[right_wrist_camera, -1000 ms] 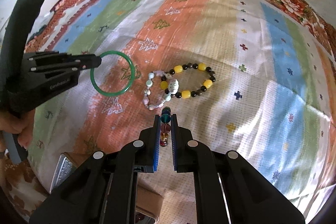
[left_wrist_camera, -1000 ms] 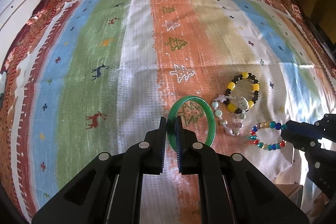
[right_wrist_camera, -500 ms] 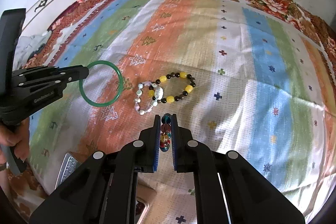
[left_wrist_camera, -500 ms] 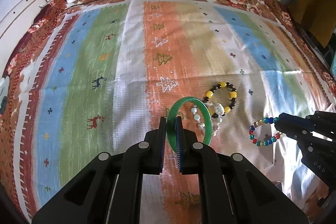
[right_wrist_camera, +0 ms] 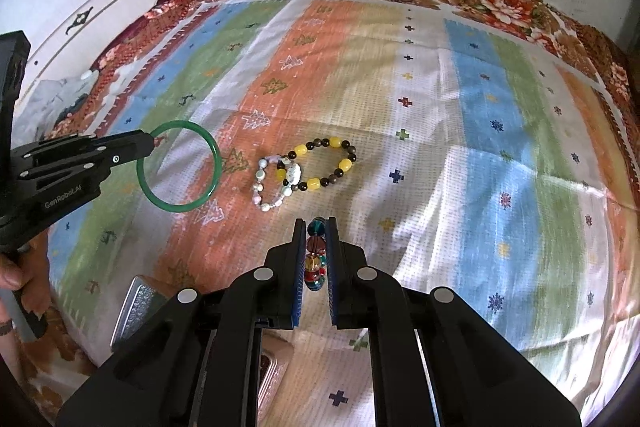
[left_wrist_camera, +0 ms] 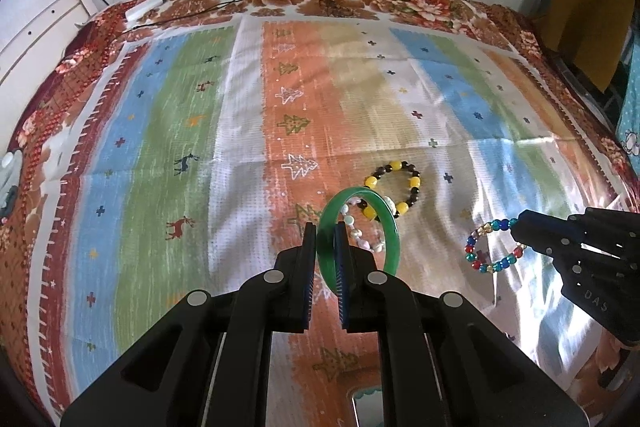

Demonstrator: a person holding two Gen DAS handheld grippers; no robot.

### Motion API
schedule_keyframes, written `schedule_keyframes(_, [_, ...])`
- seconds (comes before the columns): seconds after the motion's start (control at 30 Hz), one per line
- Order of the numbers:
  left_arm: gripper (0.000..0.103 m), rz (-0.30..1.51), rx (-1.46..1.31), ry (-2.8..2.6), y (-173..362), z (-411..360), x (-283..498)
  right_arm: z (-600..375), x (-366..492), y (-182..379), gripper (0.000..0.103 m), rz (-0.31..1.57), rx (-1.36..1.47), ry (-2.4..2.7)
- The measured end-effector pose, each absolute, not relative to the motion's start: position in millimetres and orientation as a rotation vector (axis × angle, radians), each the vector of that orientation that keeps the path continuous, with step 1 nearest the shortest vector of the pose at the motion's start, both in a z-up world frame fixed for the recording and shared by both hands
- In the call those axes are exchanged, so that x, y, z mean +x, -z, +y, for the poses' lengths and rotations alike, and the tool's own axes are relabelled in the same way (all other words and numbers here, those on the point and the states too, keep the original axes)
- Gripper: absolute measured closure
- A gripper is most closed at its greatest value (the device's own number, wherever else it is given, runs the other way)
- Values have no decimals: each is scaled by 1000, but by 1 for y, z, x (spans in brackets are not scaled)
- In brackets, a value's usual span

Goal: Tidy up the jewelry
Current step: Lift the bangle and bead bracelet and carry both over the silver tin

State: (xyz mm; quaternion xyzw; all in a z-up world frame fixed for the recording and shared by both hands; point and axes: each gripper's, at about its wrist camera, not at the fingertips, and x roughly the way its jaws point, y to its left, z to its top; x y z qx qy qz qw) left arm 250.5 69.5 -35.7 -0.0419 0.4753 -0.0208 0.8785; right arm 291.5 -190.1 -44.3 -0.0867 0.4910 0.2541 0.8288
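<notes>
My left gripper (left_wrist_camera: 324, 239) is shut on a green bangle (left_wrist_camera: 390, 227) and holds it above the striped cloth (left_wrist_camera: 160, 147); the bangle also shows in the right wrist view (right_wrist_camera: 180, 205). My right gripper (right_wrist_camera: 316, 239) is shut on a multicoloured bead bracelet (right_wrist_camera: 314, 259), which hangs in the air in the left wrist view (left_wrist_camera: 480, 255). A yellow-and-black bead bracelet (right_wrist_camera: 344, 163) and a pale pearl bracelet (right_wrist_camera: 260, 187) lie together on the cloth, ahead of both grippers.
A metal-edged open box (right_wrist_camera: 136, 307) sits below the left gripper near the cloth's front edge. A white power strip (left_wrist_camera: 142, 9) with black cables lies at the far left of the bed. A white cabinet (right_wrist_camera: 100, 11) stands at the left.
Both grippers have lifted and drawn back with their bracelets. The two bracelets on the cloth now look farther away.
</notes>
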Motion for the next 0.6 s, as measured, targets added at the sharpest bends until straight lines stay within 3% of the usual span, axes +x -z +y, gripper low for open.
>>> schedule_keyframes(0.6, [94, 929, -95, 89, 14, 55, 205, -200, 250, 8, 93, 962, -164, -602])
